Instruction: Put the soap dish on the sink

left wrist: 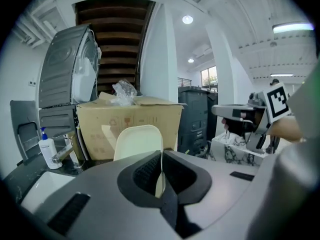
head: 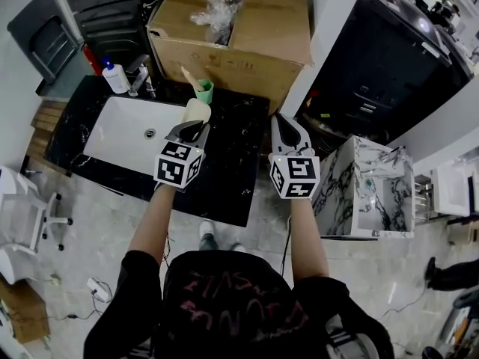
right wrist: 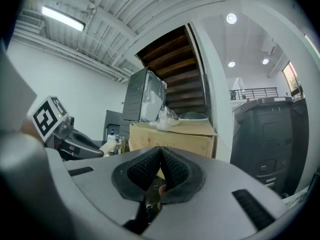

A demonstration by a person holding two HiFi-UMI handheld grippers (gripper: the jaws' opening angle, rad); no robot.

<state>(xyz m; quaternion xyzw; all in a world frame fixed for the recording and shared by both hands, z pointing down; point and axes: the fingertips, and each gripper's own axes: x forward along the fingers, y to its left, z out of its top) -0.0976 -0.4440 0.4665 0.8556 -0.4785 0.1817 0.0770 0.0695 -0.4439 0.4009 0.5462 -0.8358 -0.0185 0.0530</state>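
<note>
Left fingers (left wrist: 144,173) pinching soap dish (left wrist: 138,141), lower part hidden, right fingers (right wrist: 144,170) together

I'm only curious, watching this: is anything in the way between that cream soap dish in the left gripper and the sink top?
Nothing visible blocks it. The left gripper holds the soap dish above the sink, whose dark top lies bare beside the basin. A green cup stands just behind the dish.

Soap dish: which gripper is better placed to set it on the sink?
Left. The left gripper is shut on the soap dish, over the counter beside the basin; the right gripper is shut, farther from the basin.
</note>
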